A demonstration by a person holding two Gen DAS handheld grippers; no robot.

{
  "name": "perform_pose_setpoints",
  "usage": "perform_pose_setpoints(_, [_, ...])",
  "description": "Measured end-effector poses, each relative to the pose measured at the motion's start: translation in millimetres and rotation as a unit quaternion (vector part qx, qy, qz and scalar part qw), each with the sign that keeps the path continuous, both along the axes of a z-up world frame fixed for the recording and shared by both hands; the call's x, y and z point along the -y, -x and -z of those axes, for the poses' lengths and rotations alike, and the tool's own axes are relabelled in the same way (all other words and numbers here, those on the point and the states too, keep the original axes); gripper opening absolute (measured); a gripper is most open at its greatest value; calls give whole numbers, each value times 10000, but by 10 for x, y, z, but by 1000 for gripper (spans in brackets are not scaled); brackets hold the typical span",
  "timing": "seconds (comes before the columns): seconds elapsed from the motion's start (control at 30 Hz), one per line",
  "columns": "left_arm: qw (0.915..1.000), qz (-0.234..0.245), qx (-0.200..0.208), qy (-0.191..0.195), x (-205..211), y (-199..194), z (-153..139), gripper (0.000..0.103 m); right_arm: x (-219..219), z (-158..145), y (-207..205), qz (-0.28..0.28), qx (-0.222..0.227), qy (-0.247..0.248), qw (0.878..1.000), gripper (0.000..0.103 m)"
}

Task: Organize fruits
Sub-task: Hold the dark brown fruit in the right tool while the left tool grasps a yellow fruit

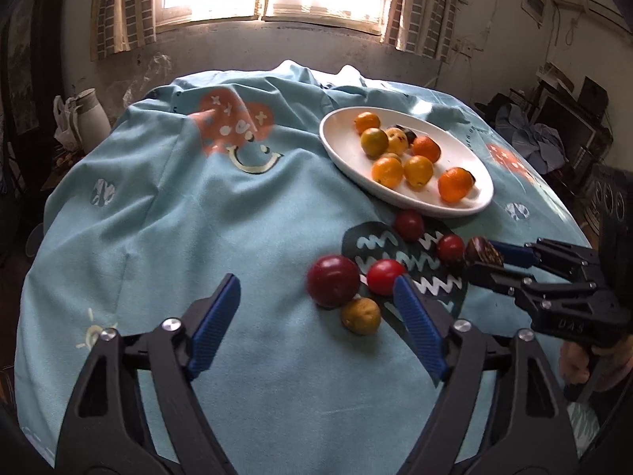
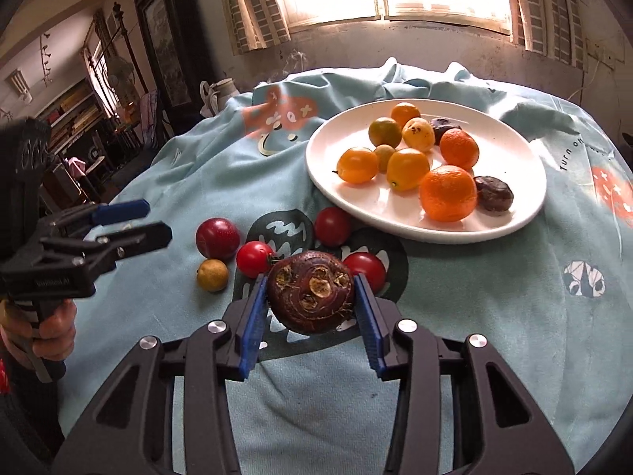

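My right gripper is shut on a dark brown water chestnut, held just above the cloth; it also shows in the left wrist view. My left gripper is open and empty, hovering near a red plum, a red tomato and a small yellow-brown fruit. Two more red tomatoes lie near the white oval plate, which holds several oranges and two dark chestnuts.
A light blue patterned cloth covers the round table. A white jug stands beyond the table's far left edge. Furniture and clutter stand at the right, a window behind.
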State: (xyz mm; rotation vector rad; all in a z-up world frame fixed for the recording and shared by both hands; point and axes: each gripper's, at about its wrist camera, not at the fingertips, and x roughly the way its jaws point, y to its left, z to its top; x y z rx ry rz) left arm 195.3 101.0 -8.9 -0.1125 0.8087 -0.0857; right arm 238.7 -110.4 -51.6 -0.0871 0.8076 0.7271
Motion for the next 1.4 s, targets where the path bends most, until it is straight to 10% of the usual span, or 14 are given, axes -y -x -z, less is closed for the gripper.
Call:
perform_pose_setpoints(0.17, [9976, 560, -351, -182, 259, 76, 241, 42, 31, -5, 15, 9, -70, -54, 10000, 44])
perform_pose_setpoints(0.7, [9959, 293, -786, -349, 387, -235, 449, 41, -10, 19, 64, -60, -90, -14, 9999, 44])
perform_pose_setpoints(1.4, [9971, 115, -396, -638, 540, -34, 357, 29, -1, 37, 65, -175, -163, -24, 9997, 44])
